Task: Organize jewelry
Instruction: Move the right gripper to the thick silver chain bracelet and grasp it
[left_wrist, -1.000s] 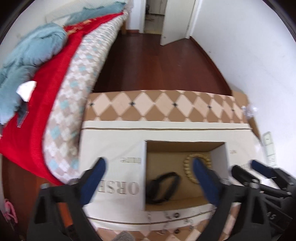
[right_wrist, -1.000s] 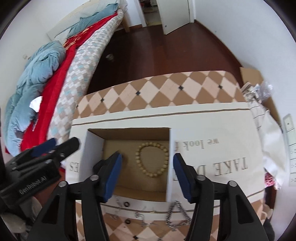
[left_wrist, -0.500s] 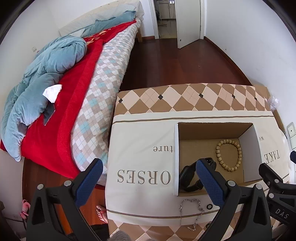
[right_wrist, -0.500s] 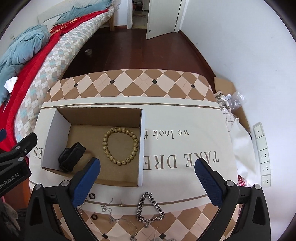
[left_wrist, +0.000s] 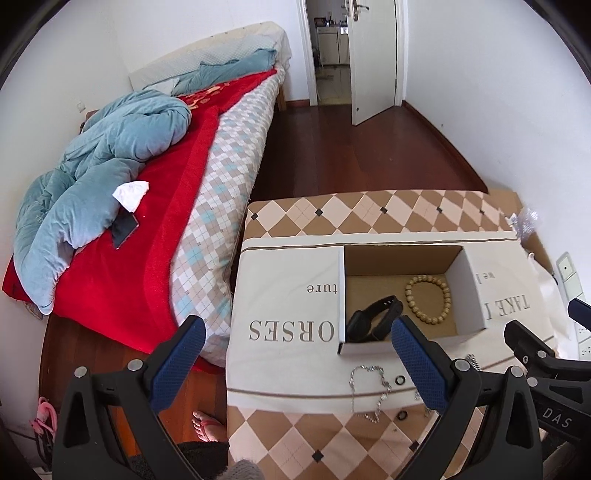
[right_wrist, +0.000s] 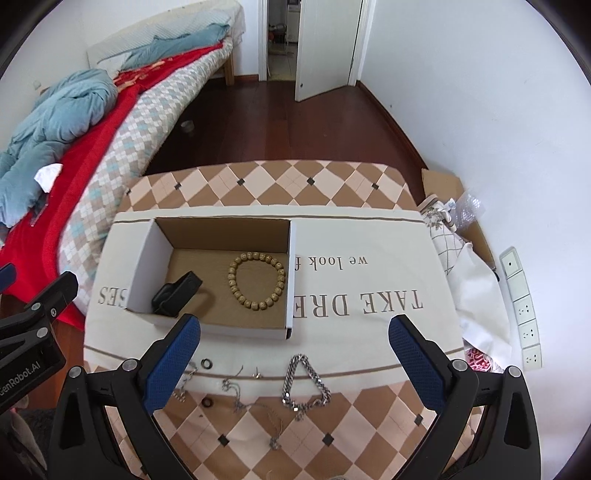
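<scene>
An open cardboard box (right_wrist: 140, 273) (left_wrist: 474, 291) stands on the cloth-covered table. Inside it lie a wooden bead bracelet (right_wrist: 257, 281) (left_wrist: 428, 300) and a black band (right_wrist: 177, 294) (left_wrist: 373, 321). In front of the box lie a thick silver chain (right_wrist: 304, 384), thin chains (right_wrist: 236, 393) (left_wrist: 369, 387) and small dark rings (right_wrist: 207, 363) (left_wrist: 400, 380). My right gripper (right_wrist: 293, 363) is open and empty, held above the loose jewelry. My left gripper (left_wrist: 295, 363) is open and empty, above the table's left front.
A bed (left_wrist: 207, 192) with a red blanket and blue duvet runs along the left of the table. A white wall with sockets (right_wrist: 522, 314) is at the right, with a bag and cardboard (right_wrist: 458, 221) beside the table. A foot (left_wrist: 207, 428) shows below.
Both grippers have pulled back and up from the box, and both have opened wide. The loose jewelry in front of the box has come into view.
</scene>
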